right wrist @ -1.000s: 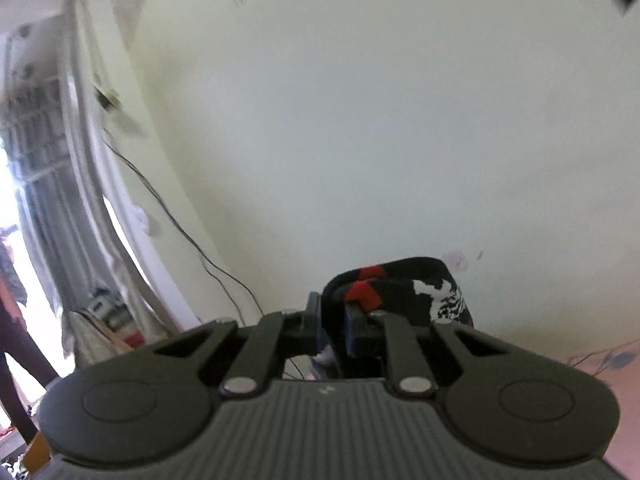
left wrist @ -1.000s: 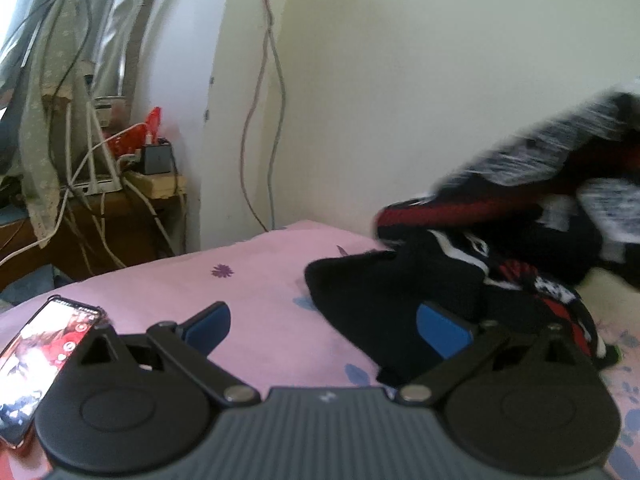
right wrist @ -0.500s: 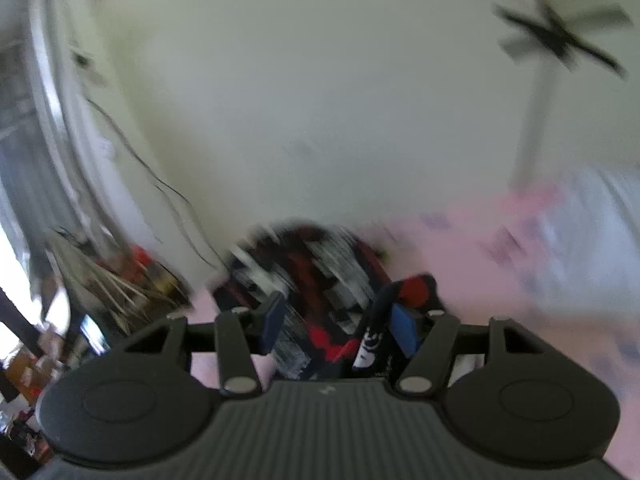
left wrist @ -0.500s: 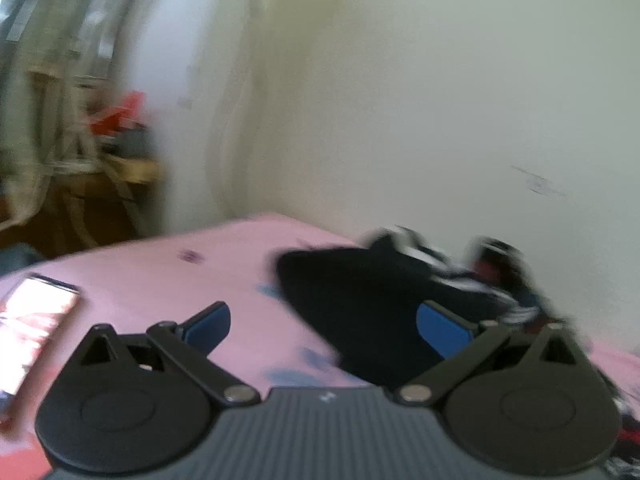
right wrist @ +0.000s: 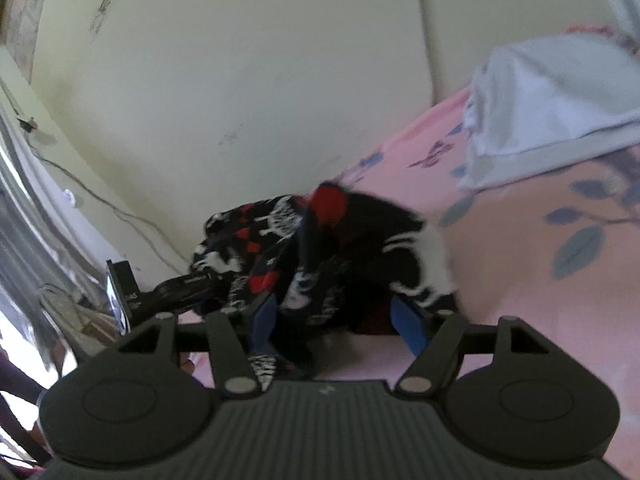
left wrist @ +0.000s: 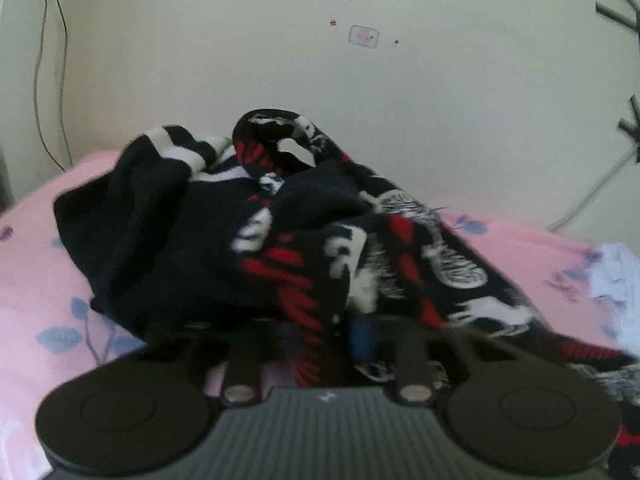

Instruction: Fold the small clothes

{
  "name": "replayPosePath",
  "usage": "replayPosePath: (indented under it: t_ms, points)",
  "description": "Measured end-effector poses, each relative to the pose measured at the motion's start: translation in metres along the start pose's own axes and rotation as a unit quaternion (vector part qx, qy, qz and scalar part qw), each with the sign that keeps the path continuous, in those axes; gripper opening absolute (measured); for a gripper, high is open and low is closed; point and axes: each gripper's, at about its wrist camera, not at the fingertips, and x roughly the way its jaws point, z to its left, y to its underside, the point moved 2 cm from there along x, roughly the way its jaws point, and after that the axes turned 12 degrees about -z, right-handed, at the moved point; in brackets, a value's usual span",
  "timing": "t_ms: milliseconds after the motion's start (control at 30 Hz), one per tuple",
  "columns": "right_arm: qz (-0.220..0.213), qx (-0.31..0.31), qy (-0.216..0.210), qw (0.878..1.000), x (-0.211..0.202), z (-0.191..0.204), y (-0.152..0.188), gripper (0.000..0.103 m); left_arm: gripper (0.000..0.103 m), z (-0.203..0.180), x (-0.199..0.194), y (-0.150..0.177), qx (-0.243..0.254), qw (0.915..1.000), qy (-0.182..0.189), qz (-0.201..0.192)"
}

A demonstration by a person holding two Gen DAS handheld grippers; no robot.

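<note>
A small black garment (left wrist: 280,240) with red and white print lies crumpled on the pink flowered bedsheet (left wrist: 36,280). In the left wrist view my left gripper (left wrist: 320,336) is pushed into its near edge, fingers close together with a fold of the cloth between them; the left finger is hidden by fabric. In the right wrist view the garment (right wrist: 320,248) lies bunched between and beyond my right gripper's (right wrist: 336,316) spread blue pads (right wrist: 408,324), which are open around its near edge.
A pale wall runs close behind the bed. A folded white cloth (right wrist: 552,92) lies on the sheet at the right, and shows in the left wrist view (left wrist: 616,280). The other gripper (right wrist: 168,292) shows at the garment's left. Cables hang on the wall at the left.
My right gripper has opened, let the garment go and dropped low over it on the bed. My left gripper has swung right into the garment and closed on its edge.
</note>
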Motion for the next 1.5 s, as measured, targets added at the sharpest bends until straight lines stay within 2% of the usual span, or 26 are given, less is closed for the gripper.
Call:
replayPosePath:
  t_ms: [100, 200, 300, 367, 400, 433, 467, 500, 533, 600, 667, 733, 800, 933, 1000, 1067, 1100, 1133, 1200, 1233, 1267, 1300, 1367, 1400, 1433, 1500]
  points:
    - [0.002, -0.013, -0.010, 1.000, 0.018, 0.009, -0.002, 0.065, 0.010, 0.009, -0.056, -0.022, -0.022, 0.9964, 0.072, -0.040]
    - [-0.018, -0.050, -0.007, 0.999, 0.032, 0.022, -0.017, 0.024, 0.009, 0.020, -0.139, -0.040, -0.024, 0.9855, 0.144, -0.086]
    - [-0.053, -0.074, -0.032, 0.995, 0.020, 0.033, -0.038, 0.021, 0.009, 0.041, -0.225, -0.046, -0.021, 0.9736, 0.199, -0.109]
    - [-0.067, -0.076, -0.077, 0.992, -0.002, 0.037, -0.051, 0.021, 0.018, 0.057, -0.270, -0.043, -0.003, 0.9683, 0.224, -0.110]
    - [-0.062, -0.077, -0.106, 0.989, -0.013, 0.038, -0.056, 0.026, 0.022, 0.066, -0.288, -0.039, 0.003, 0.9670, 0.229, -0.111]
    - [-0.047, -0.080, -0.139, 0.986, -0.023, 0.038, -0.058, 0.036, 0.039, 0.076, -0.301, -0.035, 0.003, 0.9672, 0.228, -0.113]
    - [-0.027, -0.085, -0.162, 0.983, -0.031, 0.036, -0.058, 0.042, 0.066, 0.086, -0.310, -0.032, 0.001, 0.9684, 0.220, -0.118]
    - [-0.002, -0.091, -0.181, 0.979, -0.038, 0.034, -0.056, 0.064, 0.081, 0.097, -0.319, -0.030, 0.000, 0.9710, 0.196, -0.137]
    - [0.016, -0.101, -0.193, 0.976, -0.045, 0.033, -0.053, 0.070, 0.101, 0.108, -0.323, -0.031, -0.002, 0.9745, 0.154, -0.163]
    - [0.045, -0.147, -0.180, 0.972, -0.055, 0.032, -0.042, 0.070, 0.101, 0.124, -0.320, -0.035, -0.025, 0.9771, 0.106, -0.183]
    - [0.070, -0.175, -0.151, 0.970, -0.060, 0.031, -0.031, 0.070, 0.101, 0.140, -0.299, -0.042, -0.070, 0.9777, 0.096, -0.173]
    - [0.088, -0.196, -0.120, 0.969, -0.062, 0.026, -0.021, 0.071, 0.100, 0.146, -0.264, -0.046, -0.087, 0.9823, 0.084, -0.144]
    - [0.101, -0.204, -0.084, 0.970, -0.068, 0.017, -0.016, 0.071, 0.099, 0.136, -0.217, -0.045, -0.079, 0.9891, 0.079, -0.096]
    - [0.092, -0.195, -0.008, 0.976, -0.095, -0.013, -0.015, 0.072, 0.100, 0.098, -0.146, -0.026, -0.057, 0.9927, 0.107, -0.001]
    - [0.059, -0.180, 0.025, 0.982, -0.109, -0.022, -0.028, 0.074, 0.101, 0.079, -0.118, -0.011, -0.045, 0.9883, 0.140, 0.043]
    - [0.022, -0.161, 0.040, 0.986, -0.113, -0.025, -0.042, 0.082, 0.102, 0.050, -0.102, 0.000, -0.019, 0.9819, 0.174, 0.072]
    - [0.004, -0.154, 0.044, 0.987, -0.111, -0.025, -0.050, 0.090, 0.102, 0.035, -0.094, 0.006, 0.004, 0.9796, 0.183, 0.083]
    - [-0.013, -0.148, 0.047, 0.988, -0.103, -0.022, -0.055, 0.091, 0.099, 0.022, -0.086, 0.013, 0.027, 0.9785, 0.183, 0.092]
    - [-0.012, -0.137, 0.038, 0.990, -0.078, -0.018, -0.059, 0.091, 0.064, 0.005, -0.074, 0.026, 0.060, 0.9775, 0.167, 0.113]
    - [-0.003, -0.131, 0.034, 0.991, -0.061, -0.017, -0.059, 0.091, 0.043, 0.002, -0.071, 0.031, 0.071, 0.9775, 0.157, 0.121]
    - [0.010, -0.126, 0.031, 0.991, -0.046, -0.017, -0.057, 0.091, 0.025, 0.005, -0.066, 0.032, 0.067, 0.9775, 0.156, 0.125]
    - [0.027, -0.118, 0.029, 0.992, -0.028, -0.018, -0.052, 0.091, 0.017, 0.013, -0.066, 0.031, 0.050, 0.9782, 0.156, 0.127]
    - [0.072, -0.103, 0.033, 0.991, 0.005, -0.020, -0.038, 0.089, 0.014, 0.039, -0.077, 0.019, 0.024, 0.9849, 0.128, 0.113]
    - [0.092, -0.107, 0.033, 0.989, 0.017, -0.018, -0.030, 0.072, 0.014, 0.056, -0.091, 0.010, 0.011, 0.9890, 0.115, 0.093]
    - [0.111, -0.121, 0.028, 0.986, 0.027, -0.014, -0.020, 0.042, 0.014, 0.068, -0.106, 0.001, 0.002, 0.9921, 0.101, 0.074]
    - [0.116, -0.154, 0.030, 0.981, 0.030, -0.001, -0.009, 0.016, 0.014, 0.105, -0.139, -0.012, -0.018, 0.9967, 0.070, 0.038]
